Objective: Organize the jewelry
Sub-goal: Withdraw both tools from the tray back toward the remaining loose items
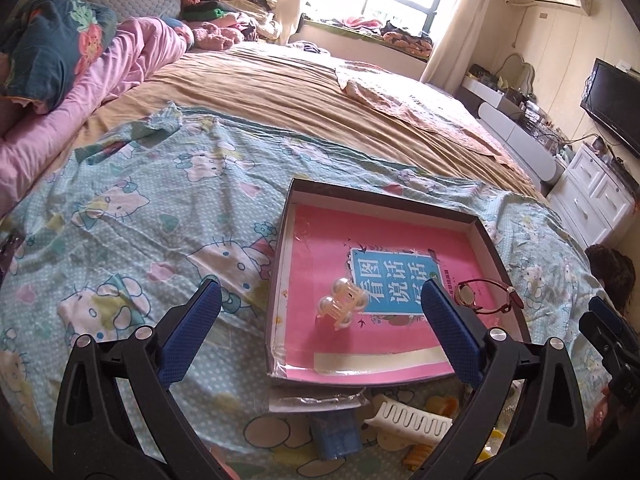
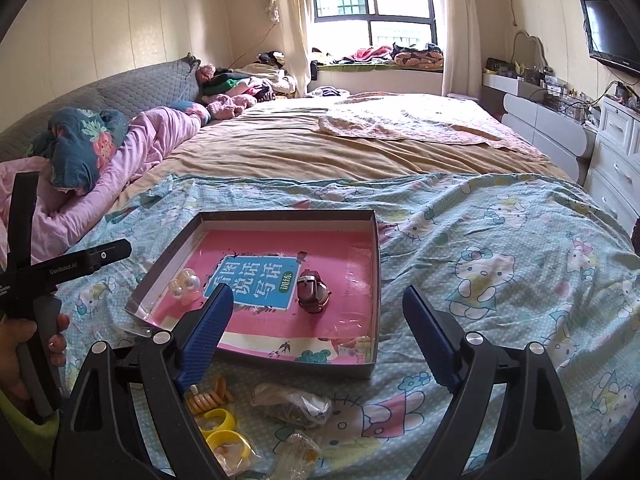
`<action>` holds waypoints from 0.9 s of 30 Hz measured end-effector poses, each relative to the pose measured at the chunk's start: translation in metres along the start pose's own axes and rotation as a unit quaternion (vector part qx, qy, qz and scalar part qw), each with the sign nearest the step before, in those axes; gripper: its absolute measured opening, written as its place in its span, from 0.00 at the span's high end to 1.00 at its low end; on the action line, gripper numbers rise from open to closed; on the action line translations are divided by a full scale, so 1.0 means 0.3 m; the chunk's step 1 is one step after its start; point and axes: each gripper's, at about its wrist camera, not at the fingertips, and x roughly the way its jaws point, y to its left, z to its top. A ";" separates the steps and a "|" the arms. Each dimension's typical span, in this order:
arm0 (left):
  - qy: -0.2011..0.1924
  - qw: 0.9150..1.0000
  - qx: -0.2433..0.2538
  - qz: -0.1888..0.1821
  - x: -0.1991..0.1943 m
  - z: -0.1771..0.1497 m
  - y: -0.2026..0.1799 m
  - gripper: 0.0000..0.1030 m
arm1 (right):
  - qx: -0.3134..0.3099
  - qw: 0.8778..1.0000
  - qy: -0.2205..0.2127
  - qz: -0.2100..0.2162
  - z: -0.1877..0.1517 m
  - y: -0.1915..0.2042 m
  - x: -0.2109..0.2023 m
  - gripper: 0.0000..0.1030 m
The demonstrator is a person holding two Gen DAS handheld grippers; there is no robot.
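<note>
A shallow box [image 1: 280,280] [image 2: 376,264] with a pink printed floor lies on the patterned bedspread. Inside it sit a clear hair claw with pearl beads [image 1: 340,304] [image 2: 185,289] and a dark red wristwatch [image 1: 488,294] [image 2: 313,289]. My left gripper [image 1: 320,312] hovers open above the box's near left part, with the hair claw lying loose under the gap between its blue fingers [image 1: 196,328]. My right gripper [image 2: 316,320] is open above the box's near edge, empty. Loose hair clips lie in front of the box: a white claw [image 1: 408,420], orange clips [image 2: 208,398], yellow rings [image 2: 224,432].
Small plastic bags [image 2: 292,404] lie on the bedspread [image 2: 480,280] near the box. A hand [image 2: 16,352] holds the other gripper's handle at the left edge. Pink quilt and pillows [image 1: 100,72] lie at the far left; a white dresser [image 2: 616,168] stands right of the bed.
</note>
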 end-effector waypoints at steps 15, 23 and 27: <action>-0.006 1.000 0.017 0.005 -0.113 -0.068 -0.023 0.09 | -0.014 1.000 -0.012 0.021 -0.016 0.029 -0.104 0.17; -0.003 1.000 0.021 0.016 -0.158 -0.110 -0.008 0.09 | -0.029 0.999 -0.008 0.035 -0.041 0.055 -0.147 0.17; 0.000 1.000 0.022 0.022 -0.179 -0.131 -0.002 0.09 | -0.032 0.999 -0.007 0.041 -0.051 0.066 -0.161 0.17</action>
